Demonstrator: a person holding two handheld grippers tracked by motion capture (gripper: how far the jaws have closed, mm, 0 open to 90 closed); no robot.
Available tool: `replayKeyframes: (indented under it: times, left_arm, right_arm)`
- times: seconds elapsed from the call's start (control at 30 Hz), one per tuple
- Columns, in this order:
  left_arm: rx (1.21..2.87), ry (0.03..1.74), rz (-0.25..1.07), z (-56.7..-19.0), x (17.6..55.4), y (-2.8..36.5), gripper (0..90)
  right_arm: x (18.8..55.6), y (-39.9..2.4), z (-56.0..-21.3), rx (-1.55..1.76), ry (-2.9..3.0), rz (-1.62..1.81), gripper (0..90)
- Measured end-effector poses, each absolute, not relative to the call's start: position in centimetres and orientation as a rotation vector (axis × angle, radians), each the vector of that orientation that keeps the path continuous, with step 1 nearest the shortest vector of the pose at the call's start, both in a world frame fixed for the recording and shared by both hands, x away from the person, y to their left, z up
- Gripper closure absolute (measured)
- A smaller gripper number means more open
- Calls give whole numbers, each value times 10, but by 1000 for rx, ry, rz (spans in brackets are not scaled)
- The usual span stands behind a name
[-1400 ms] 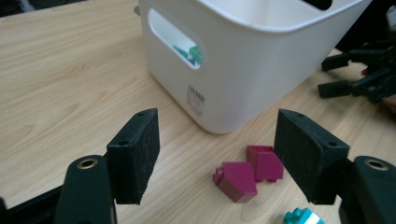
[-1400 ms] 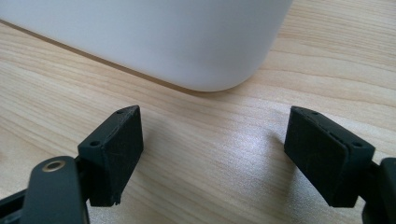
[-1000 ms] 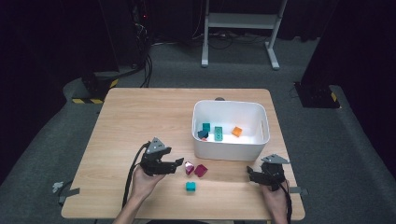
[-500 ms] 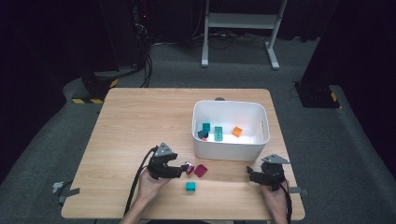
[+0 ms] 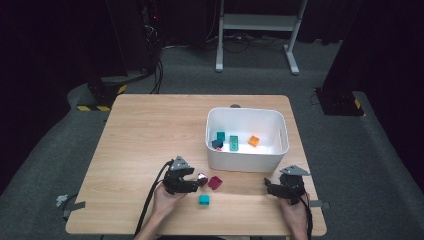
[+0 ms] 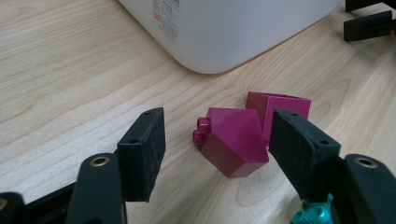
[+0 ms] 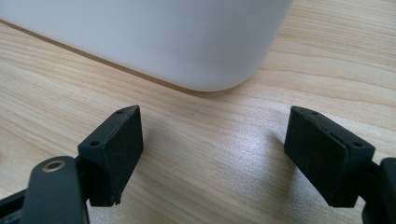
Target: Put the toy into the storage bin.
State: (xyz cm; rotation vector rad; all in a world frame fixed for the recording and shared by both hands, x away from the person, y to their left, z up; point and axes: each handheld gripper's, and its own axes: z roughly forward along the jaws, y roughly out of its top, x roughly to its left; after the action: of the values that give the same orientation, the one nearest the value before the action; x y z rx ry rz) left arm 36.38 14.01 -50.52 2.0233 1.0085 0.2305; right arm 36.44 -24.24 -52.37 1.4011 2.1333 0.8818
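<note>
Magenta block now sits between the closing, not yet touching jaws of the lowered left hand-held gripper, so a grasp looks imminent; the right hand-held gripper waits released.

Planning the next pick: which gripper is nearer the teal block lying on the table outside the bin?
Left. The left gripper sits just up and left of the teal block; the right gripper is well off to its right.
</note>
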Motion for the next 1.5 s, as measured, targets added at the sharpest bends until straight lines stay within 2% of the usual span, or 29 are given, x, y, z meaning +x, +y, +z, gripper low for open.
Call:
replayKeyframes:
  times: [0.93,1.5]
  left_arm:
    - [2033,997,250,-516,364,131,545]
    - [2021,995,259,-512,363,132,564]
  right_arm:
    - [364,-242,-524,1401,2133,881,193]
    - [364,-242,-524,1401,2133,881,193]
